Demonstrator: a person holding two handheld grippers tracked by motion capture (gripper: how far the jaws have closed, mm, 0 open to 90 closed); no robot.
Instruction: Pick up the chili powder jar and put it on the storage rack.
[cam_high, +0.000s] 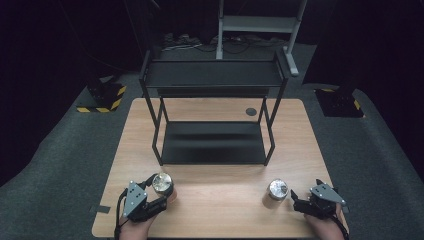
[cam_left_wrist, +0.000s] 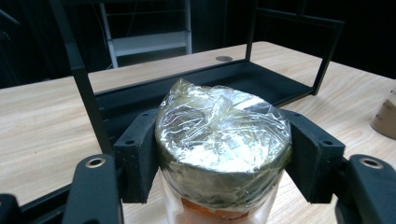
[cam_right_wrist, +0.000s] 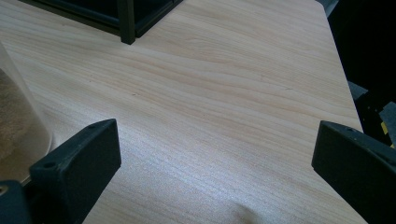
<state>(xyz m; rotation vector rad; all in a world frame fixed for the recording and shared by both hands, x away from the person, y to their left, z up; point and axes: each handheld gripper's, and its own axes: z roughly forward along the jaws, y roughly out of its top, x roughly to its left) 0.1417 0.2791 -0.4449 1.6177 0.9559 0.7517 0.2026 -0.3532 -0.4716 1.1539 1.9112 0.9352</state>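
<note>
Film-wrapped jar lid (cam_left_wrist: 223, 140) in left gripper (cam_left_wrist: 223, 161)

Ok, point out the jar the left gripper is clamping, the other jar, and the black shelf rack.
Clamped jar (cam_left_wrist: 223, 135), left gripper view, on its film-wrapped lid.
Other jar (cam_high: 277, 189), high view, on its lid.
Black shelf rack (cam_high: 215, 74), high view, on its upper shelf.

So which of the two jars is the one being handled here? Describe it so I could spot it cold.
Start at the black two-tier rack on the wooden table. In front of its left leg stands a film-wrapped jar, clamped in the left claw. The other jar, at the right, stands free beside the open right claw.
</note>
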